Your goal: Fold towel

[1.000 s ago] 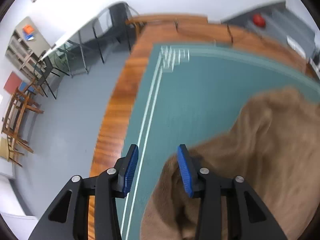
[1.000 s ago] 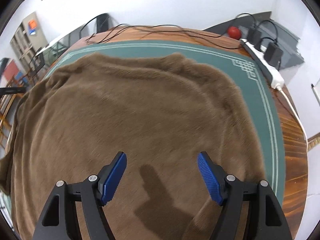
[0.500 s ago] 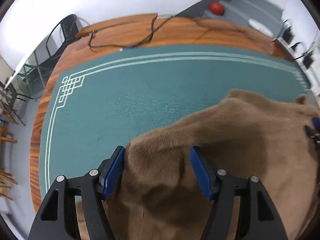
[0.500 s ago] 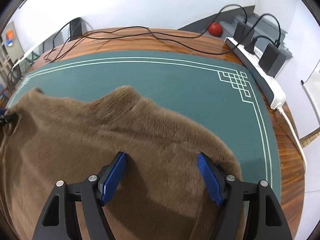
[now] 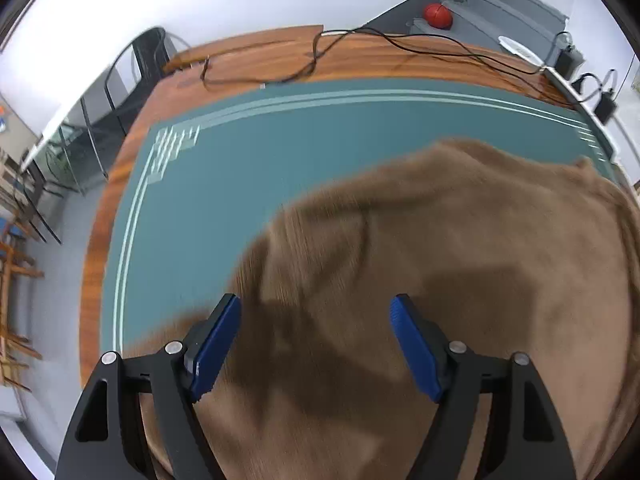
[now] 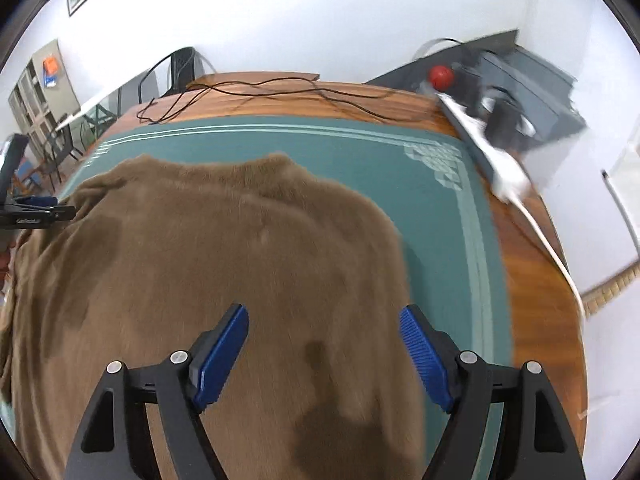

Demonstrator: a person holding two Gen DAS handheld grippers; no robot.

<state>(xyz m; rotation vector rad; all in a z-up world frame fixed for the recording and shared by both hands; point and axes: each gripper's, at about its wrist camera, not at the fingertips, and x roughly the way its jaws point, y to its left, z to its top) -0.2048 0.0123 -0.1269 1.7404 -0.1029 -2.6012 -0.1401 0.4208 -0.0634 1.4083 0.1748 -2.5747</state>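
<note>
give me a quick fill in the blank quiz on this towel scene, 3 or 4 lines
1. The towel is ____ in colour.
2. The towel lies on a ____ mat with pale border lines.
3. Both the left gripper and the right gripper have their blue pads spread ____ above the towel.
4. Near the stairs behind the table sits a ____ ball.

Missing words: brown; green; open; red

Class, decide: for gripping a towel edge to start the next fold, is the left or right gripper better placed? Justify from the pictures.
Left, probably. The left gripper is open with the brown towel's edge right at its fingers, over the green mat. The right gripper, also open, hovers over the towel's middle.
</note>
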